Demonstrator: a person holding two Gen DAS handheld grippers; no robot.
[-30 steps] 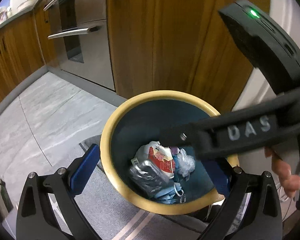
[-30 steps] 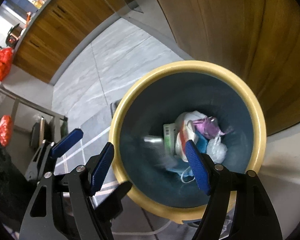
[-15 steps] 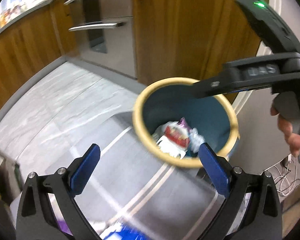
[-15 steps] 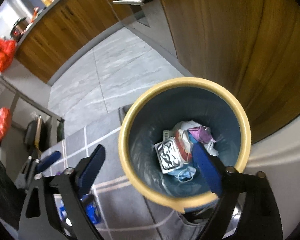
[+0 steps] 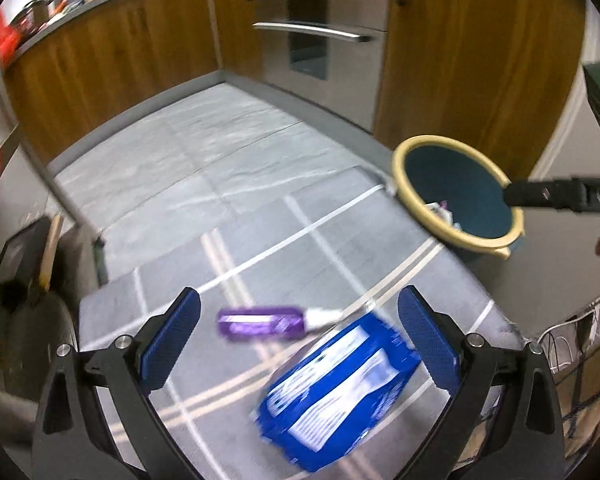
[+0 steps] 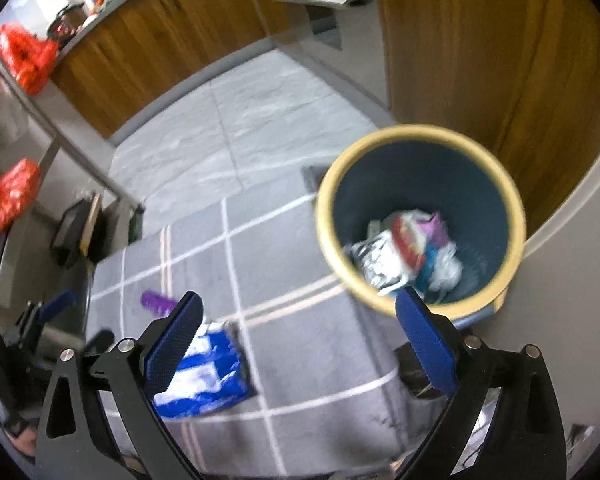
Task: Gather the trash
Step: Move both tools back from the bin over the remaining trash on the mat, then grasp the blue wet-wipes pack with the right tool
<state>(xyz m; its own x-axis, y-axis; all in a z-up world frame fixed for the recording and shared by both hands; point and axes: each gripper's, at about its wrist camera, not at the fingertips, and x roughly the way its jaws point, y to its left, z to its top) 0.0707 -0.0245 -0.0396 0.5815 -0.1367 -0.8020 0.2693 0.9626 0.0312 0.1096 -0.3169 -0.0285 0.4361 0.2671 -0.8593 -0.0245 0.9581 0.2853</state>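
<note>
A yellow-rimmed dark bin (image 5: 408, 184) (image 6: 328, 240) stands by the wooden cabinet and holds several crumpled wrappers (image 6: 404, 248). A blue and white packet (image 5: 336, 384) (image 6: 204, 380) and a purple tube (image 5: 260, 322) (image 6: 156, 302) lie on a grey checked cloth (image 5: 300, 256) (image 6: 284, 272). My left gripper (image 5: 298, 344) is open and empty, just above the packet and tube. My right gripper (image 6: 296, 340) is open and empty, above the cloth's edge beside the bin; its body shows at the right of the left wrist view (image 5: 560, 194).
Grey tiled floor (image 5: 204, 152) runs to wooden cabinets and steel oven drawers (image 5: 312, 28). A metal rack with red bags (image 6: 24, 56) stands at the left. Dark items lean at the cloth's left edge (image 5: 24, 248). Cables lie at the right (image 5: 576, 328).
Both grippers have pulled back and swung left from over the bin. The cloth with the blue packet and purple tube has come into view under the left gripper.
</note>
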